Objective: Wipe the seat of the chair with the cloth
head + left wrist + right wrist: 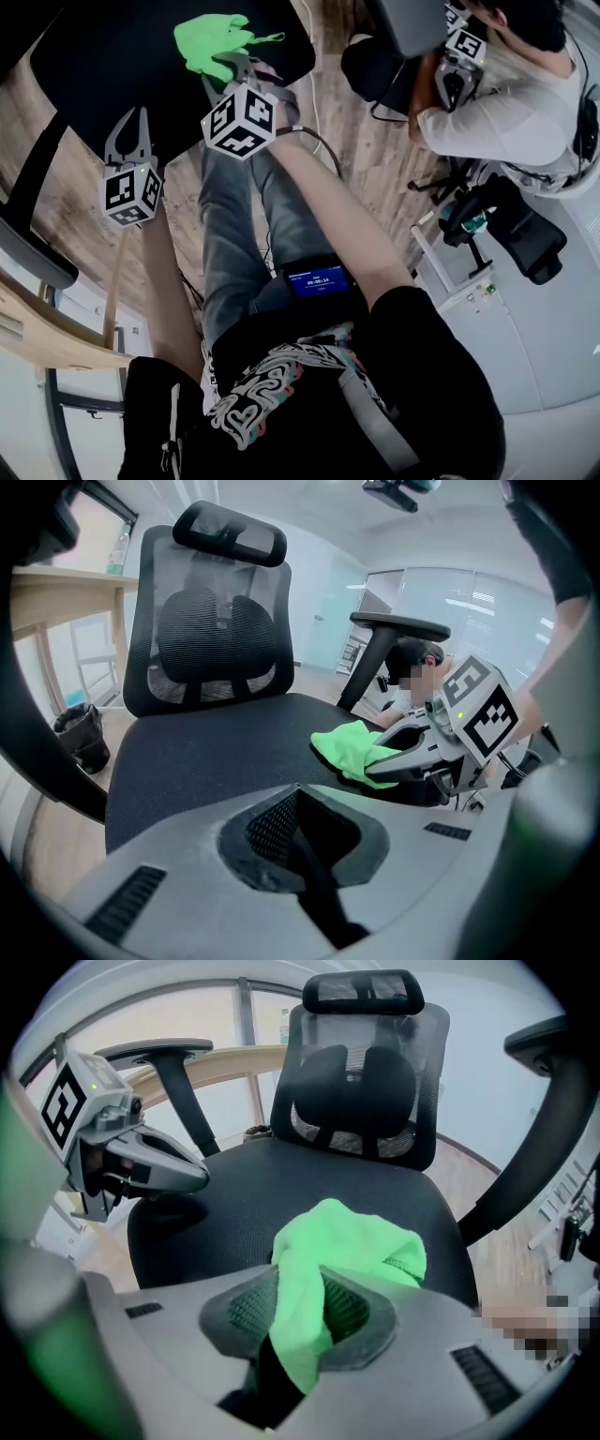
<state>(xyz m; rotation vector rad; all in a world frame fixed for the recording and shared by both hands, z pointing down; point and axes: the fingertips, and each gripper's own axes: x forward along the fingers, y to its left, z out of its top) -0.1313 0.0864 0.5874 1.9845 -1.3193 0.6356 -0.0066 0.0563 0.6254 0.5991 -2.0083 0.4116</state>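
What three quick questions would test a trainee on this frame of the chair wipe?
1. Fill in: the left gripper has its jaws ___, with nothing between them.
2. Multiple choice: what does the right gripper hold? A) a sponge B) a green cloth C) a brush
3. True or false: the cloth lies on the floor.

Key: 1. shut. 2. B. 3. False: it is held in the right gripper's jaws over the seat.
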